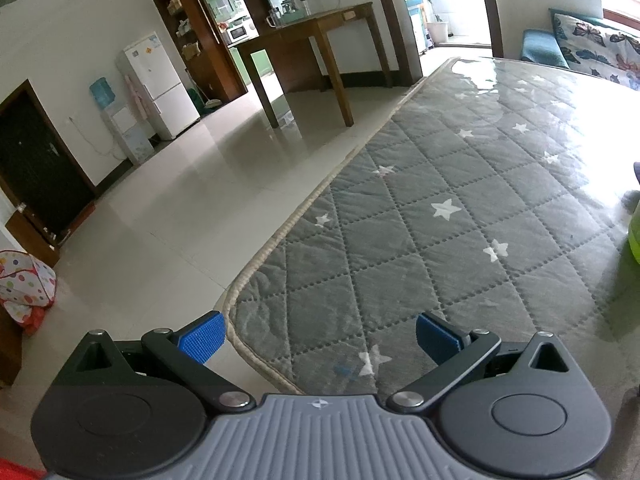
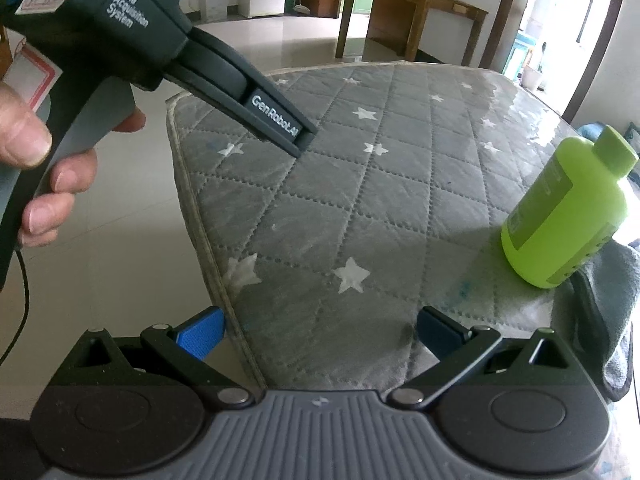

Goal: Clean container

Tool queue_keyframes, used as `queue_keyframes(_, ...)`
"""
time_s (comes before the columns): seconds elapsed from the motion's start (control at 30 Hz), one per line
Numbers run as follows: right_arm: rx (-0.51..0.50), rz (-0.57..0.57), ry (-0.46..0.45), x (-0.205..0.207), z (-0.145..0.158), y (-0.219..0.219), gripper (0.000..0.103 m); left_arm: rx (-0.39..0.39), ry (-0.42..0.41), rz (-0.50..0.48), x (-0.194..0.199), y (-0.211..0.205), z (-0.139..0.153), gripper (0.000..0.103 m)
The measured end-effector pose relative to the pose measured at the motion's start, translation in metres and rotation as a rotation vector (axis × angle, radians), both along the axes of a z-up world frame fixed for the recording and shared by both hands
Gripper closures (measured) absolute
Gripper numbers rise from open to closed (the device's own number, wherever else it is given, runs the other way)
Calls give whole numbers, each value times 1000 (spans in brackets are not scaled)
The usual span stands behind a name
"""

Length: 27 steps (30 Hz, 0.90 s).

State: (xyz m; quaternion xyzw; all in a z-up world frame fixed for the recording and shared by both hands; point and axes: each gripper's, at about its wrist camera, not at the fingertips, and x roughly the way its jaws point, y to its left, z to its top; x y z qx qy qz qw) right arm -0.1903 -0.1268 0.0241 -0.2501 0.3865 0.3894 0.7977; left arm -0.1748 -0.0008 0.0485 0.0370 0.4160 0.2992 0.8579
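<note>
A lime-green bottle with a green cap stands on the grey star-quilted table cover, at the right of the right wrist view; only its edge shows in the left wrist view. A grey cloth lies beside and behind its base. My right gripper is open and empty, above the cover's near corner, left of the bottle. My left gripper is open and empty over the cover's near left edge. Its body, held by a hand, shows at the upper left of the right wrist view.
The cover lies under a glossy clear sheet and ends at a piped edge on the left, with tiled floor beyond. A wooden table, a fridge and a water dispenser stand far off. A butterfly cushion lies at the far right.
</note>
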Motion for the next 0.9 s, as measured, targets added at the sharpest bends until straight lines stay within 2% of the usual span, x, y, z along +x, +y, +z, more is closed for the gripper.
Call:
queue_keyframes(0.53, 66, 40, 52, -7, 7, -6, 0, 25, -14, -27, 1, -8, 9, 0)
queue_keyframes(0.7, 31, 42, 2, -14, 4, 2, 0, 32, -6, -17, 1, -10, 7, 0)
queue_keyframes(0.9, 30, 63, -16, -17, 2, 6, 0, 40, -22, -44, 1, -18, 10, 0)
